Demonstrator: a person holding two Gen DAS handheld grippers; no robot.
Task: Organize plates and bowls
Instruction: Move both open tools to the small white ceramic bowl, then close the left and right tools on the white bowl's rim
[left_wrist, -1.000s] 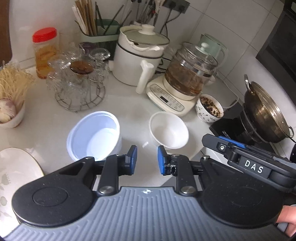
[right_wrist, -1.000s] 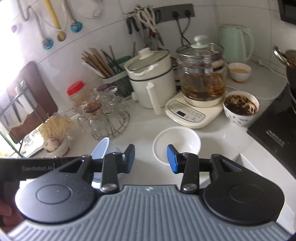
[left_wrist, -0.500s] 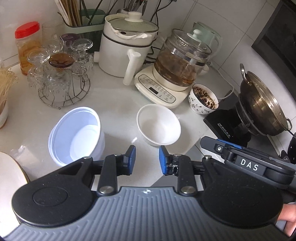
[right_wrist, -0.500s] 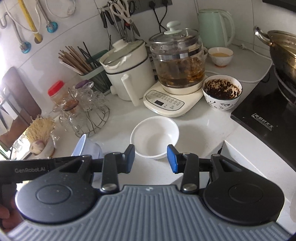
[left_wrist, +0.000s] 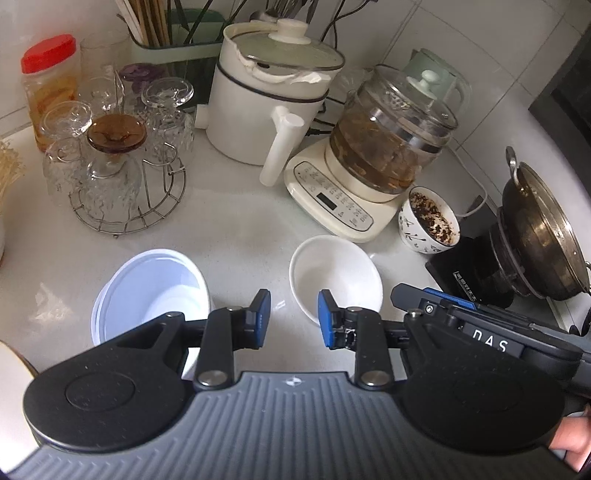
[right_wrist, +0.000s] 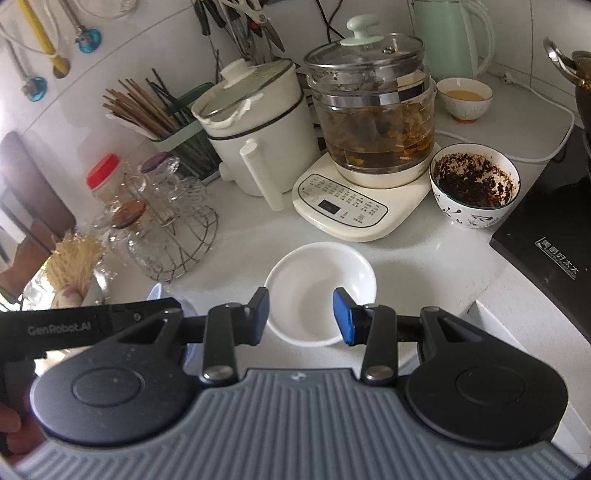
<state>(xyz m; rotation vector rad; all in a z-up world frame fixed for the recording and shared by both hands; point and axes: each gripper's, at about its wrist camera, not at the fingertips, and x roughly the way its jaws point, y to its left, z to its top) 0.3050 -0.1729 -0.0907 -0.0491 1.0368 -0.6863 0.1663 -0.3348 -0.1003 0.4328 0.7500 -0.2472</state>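
Observation:
An empty small white bowl (right_wrist: 319, 280) stands on the white counter (left_wrist: 236, 221), just beyond the gap of my right gripper (right_wrist: 301, 314), which is open with nothing pressed between its blue pads. In the left wrist view the same white bowl (left_wrist: 334, 280) lies just right of my left gripper (left_wrist: 293, 319), also open and empty. A stack of pale blue-white plastic bowls (left_wrist: 147, 295) sits to the left of that gripper. A plate's rim (left_wrist: 11, 369) shows at the far left edge. The two grippers hover side by side above the counter's front.
Behind the bowls stand a glass kettle on a cream base (right_wrist: 369, 122), a white electric pot (left_wrist: 273, 99) and a wire rack of glasses (left_wrist: 110, 158). A patterned bowl with dark residue (right_wrist: 474, 184) sits by the black hob (right_wrist: 554, 236), which carries a wok (left_wrist: 539, 229).
Both grippers have moved forward and down toward the counter. The white bowl now sits right behind the right gripper's pads. The left jaws stand slightly wider.

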